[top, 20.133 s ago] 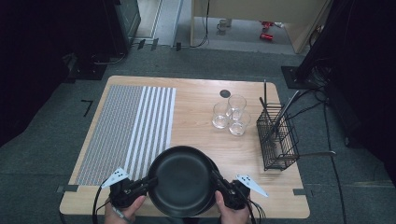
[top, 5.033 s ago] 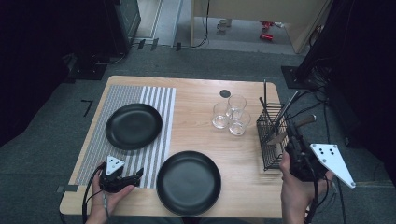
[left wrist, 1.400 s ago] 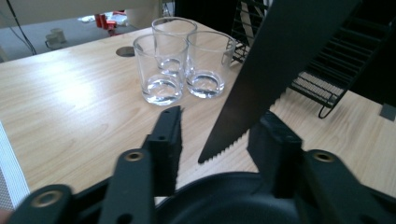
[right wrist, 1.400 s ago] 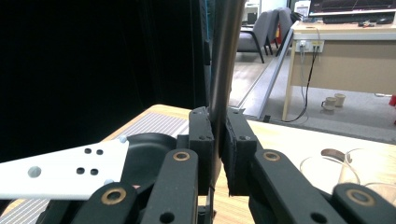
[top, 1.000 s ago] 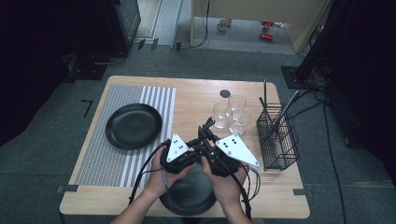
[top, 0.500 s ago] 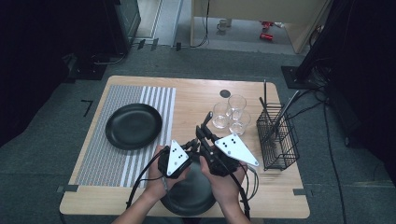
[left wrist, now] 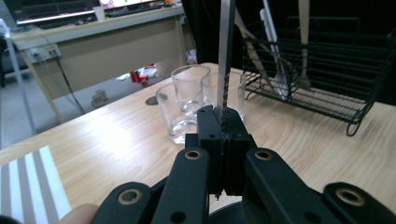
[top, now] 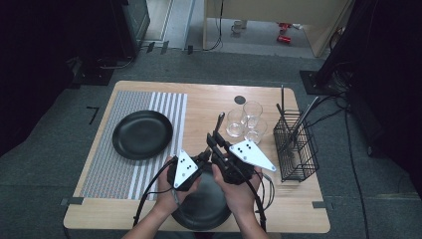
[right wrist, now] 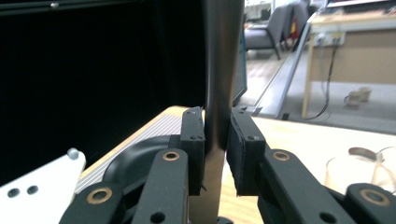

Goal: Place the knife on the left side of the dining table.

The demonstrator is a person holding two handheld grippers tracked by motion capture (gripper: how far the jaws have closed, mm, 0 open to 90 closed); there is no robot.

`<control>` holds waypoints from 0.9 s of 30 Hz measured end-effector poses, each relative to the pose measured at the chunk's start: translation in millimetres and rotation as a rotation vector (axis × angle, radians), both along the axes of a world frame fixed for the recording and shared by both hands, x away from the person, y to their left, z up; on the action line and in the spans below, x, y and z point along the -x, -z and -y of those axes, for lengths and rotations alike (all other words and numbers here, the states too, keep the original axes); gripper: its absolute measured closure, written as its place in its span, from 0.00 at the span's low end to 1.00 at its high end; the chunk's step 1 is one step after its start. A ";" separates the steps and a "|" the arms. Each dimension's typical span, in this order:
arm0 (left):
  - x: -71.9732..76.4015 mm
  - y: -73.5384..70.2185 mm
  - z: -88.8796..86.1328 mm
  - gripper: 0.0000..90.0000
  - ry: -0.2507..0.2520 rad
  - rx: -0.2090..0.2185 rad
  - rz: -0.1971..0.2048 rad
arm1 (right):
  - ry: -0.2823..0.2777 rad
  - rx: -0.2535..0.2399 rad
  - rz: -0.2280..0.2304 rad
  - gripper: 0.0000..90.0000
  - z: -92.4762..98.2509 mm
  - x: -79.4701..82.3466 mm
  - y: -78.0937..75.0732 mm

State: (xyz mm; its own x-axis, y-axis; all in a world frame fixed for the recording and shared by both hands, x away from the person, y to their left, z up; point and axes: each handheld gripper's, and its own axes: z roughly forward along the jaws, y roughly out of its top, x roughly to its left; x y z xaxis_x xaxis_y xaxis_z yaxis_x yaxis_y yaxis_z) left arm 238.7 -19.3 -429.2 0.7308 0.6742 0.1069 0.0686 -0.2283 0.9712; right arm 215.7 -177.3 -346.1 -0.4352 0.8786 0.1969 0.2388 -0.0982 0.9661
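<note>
1. Cutlery handover is my reading: both grippers meet over the near middle of the table, above the near plate, each closed on the same flat metal utensil.
2. The left gripper has its jaws shut edge-on against the thin strip, which rises straight up between them.
3. The right gripper clamps the broad face of the same strip, its jaws held slightly apart by the metal.
4. Two grips at once probably serve to re-seat or pass the piece before it is laid by a plate.
5. The utensil is slim, dull silver and smooth; its tip points toward the glasses; whether knife, fork or spoon I cannot tell.
6. A second plate lies on the striped mat at the left side, and the wire rack with more cutlery stands at the right edge.
</note>
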 end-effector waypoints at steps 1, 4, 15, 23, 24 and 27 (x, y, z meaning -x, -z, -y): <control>0.8 -1.1 0.4 1.00 0.002 0.000 0.007 | -0.007 -0.007 -0.015 0.86 -0.8 -1.3 1.8; 2.0 -2.3 1.4 1.00 0.012 0.001 0.009 | -0.025 -0.012 -0.028 0.87 -2.6 -3.9 6.4; 0.9 0.7 -8.0 0.81 0.061 -0.011 -0.065 | -0.022 0.015 -0.016 0.89 -8.6 -1.1 7.8; 4.0 7.6 -24.6 0.62 0.053 -0.036 -0.098 | -0.011 0.010 0.006 0.89 -9.9 -0.2 3.9; 4.2 8.6 -27.1 0.62 0.040 -0.036 -0.103 | -0.011 0.009 0.007 0.89 -9.5 -0.3 3.8; 4.2 8.9 -37.1 0.61 0.033 -0.023 -0.121 | -0.008 0.010 0.005 0.89 -8.7 -0.5 4.1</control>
